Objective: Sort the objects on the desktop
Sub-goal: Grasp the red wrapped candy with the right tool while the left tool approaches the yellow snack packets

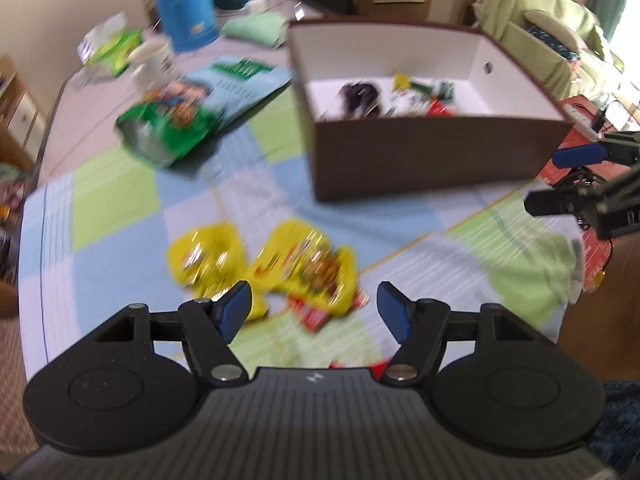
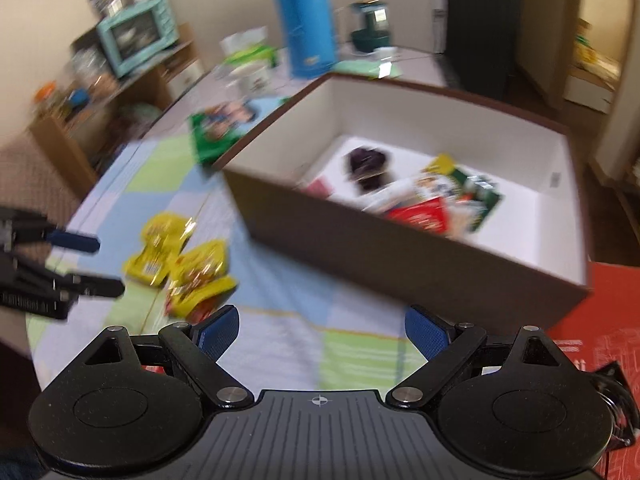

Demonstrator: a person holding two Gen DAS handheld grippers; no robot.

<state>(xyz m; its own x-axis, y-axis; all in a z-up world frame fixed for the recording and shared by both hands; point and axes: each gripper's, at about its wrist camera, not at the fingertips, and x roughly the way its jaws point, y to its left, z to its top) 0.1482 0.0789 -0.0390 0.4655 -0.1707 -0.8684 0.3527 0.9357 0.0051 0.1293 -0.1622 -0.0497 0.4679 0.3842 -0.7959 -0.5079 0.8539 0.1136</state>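
Note:
Two yellow snack packets (image 1: 304, 268) (image 2: 176, 256) lie on the checked cloth, a red packet (image 1: 316, 314) half under them. My left gripper (image 1: 314, 306) hangs open just above and in front of them, nothing between its blue pads. A brown box (image 1: 432, 156) (image 2: 400, 256) with a white inside holds several packets and a dark bundle. My right gripper (image 2: 322, 330) is open over bare cloth near the box's front wall. Each gripper shows in the other's view: the right gripper (image 1: 556, 182), the left gripper (image 2: 108, 266). A green snack bag (image 1: 168, 128) (image 2: 212, 136) lies farther back.
A blue thermos (image 1: 182, 0) (image 2: 306, 20), a white mug (image 1: 154, 60) and a green tissue pack (image 1: 116, 48) stand at the table's far end. A folded green cloth (image 1: 256, 28) lies behind the box. A red carton (image 2: 600, 344) sits right of the box.

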